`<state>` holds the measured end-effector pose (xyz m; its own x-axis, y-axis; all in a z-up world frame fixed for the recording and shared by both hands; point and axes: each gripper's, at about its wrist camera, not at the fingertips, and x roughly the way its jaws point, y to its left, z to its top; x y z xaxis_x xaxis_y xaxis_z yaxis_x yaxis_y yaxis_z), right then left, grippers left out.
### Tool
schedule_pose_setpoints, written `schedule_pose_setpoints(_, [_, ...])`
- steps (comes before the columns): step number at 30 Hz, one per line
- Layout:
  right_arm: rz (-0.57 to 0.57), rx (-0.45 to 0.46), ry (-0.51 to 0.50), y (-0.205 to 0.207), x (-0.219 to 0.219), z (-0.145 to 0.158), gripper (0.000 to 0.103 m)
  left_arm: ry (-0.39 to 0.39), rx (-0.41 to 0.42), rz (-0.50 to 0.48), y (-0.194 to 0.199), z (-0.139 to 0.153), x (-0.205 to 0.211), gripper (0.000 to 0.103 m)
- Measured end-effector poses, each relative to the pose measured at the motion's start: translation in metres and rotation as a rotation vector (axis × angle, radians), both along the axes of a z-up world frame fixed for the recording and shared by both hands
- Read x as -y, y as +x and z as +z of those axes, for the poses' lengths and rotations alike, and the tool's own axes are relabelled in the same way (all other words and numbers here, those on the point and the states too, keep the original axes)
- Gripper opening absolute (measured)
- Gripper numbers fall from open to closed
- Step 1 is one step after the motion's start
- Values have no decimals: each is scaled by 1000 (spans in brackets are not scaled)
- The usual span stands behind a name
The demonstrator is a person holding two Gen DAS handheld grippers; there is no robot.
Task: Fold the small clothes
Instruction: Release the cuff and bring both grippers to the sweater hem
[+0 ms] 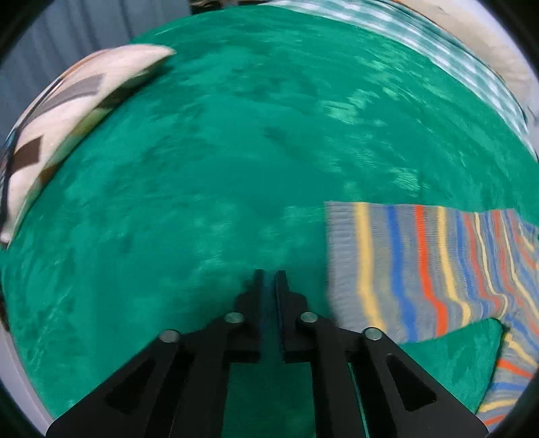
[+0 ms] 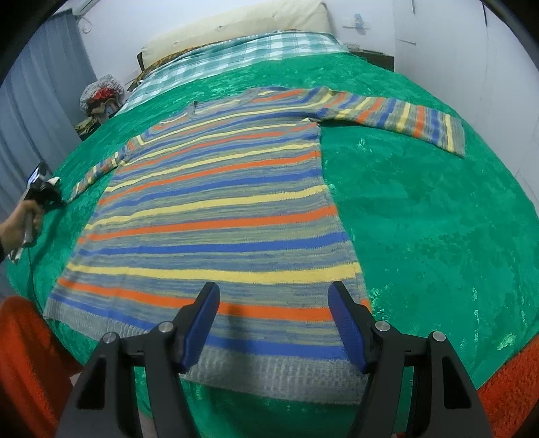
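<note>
Green plush covers the bed, with a checked sheet and a pillow at the far end against a pale wall, and a grey curtain on the left. On it my sweater, striped orange, blue and yellow, lies flat and face up, hem near me, neck far, both sleeves stretched out to the sides. My right tool hangs over the near hem with its jaws wide apart and nothing between them; the blue pads are clear of the knit. My left tool points down at bare green just left of the left sleeve's cuff; its jaws are nearly shut with only a thin gap, and I see no cloth in them, so it grips nothing. A patterned cushion sits at the far left in that view. I judge the folding has not started: the garment is only spread out. The next move, as I read it, calls for the left tool to open, shift right onto the cuff and pinch it, then carry the sleeve across the body, while the right one takes the hem corner or the other sleeve. No containers are in view.
</note>
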<state>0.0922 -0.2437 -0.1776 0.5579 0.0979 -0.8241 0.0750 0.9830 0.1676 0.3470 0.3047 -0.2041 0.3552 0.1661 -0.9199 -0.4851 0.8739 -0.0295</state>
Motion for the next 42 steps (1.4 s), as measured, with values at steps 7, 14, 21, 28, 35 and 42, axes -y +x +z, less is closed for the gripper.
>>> schedule_pose_setpoints(7, [-42,20,-25,0,12,11,67,-40,139,-224,-79,50,74,66])
schedule_pose_setpoints(14, [-8,14,-36,12,20,27,67,-210,188,-637,-173,58,242,75])
schedule_pose_setpoints(21, [132,-163,-133,14,-11,-21,67,-139,102,-722,-229,-3,309,74])
schedule_pose_setpoints(28, [124,-174,-156,2,-12,-29,71,-144,95,-735,-239,-2,299,74])
schedule_pose_setpoints(35, [124,-216,-169,-4,-14,-28,74,-107,44,-742,-251,-2,300,75])
schedule_pose_setpoints(42, [147,-284,-156,-17,-13,-22,76,-12,-67,-859,-282,8,308,77])
